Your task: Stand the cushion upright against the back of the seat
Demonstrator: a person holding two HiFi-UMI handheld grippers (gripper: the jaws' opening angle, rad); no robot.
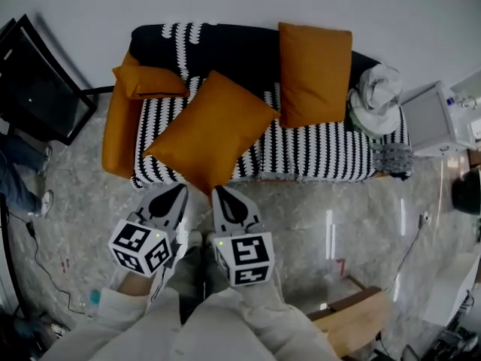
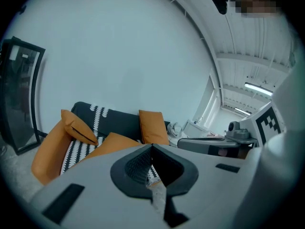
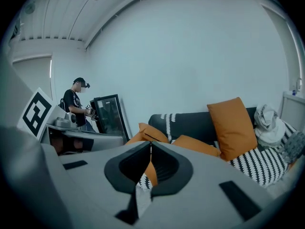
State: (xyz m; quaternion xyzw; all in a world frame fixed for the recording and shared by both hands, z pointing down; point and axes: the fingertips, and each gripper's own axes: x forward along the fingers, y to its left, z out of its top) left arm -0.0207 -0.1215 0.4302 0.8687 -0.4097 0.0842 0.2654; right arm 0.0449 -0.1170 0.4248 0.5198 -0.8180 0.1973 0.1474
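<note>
Left gripper point(image 1: 177, 192) and right gripper point(image 1: 222, 195), both closed and empty, just off overhanging corner of flat cushion point(image 1: 213, 126)

Head view:
- Flat cushion point(image 1: 213, 128) covers the middle of the sofa point(image 1: 248, 47) seat.
- Black framed panel point(image 1: 37, 89) is cut by the left edge. A person's legs point(image 1: 22, 164) below it are cut there too.
- White device point(image 1: 440, 115) is cut by the right edge.
- Wooden piece point(image 1: 353, 326) runs off the bottom edge.
- Grey item point(image 1: 396, 158) at the sofa's right end: kind unclear.

Gripper views:
- Left gripper point(image 2: 151, 147) body hides the sofa's front.
- Right gripper point(image 3: 150, 143) does likewise.
</note>
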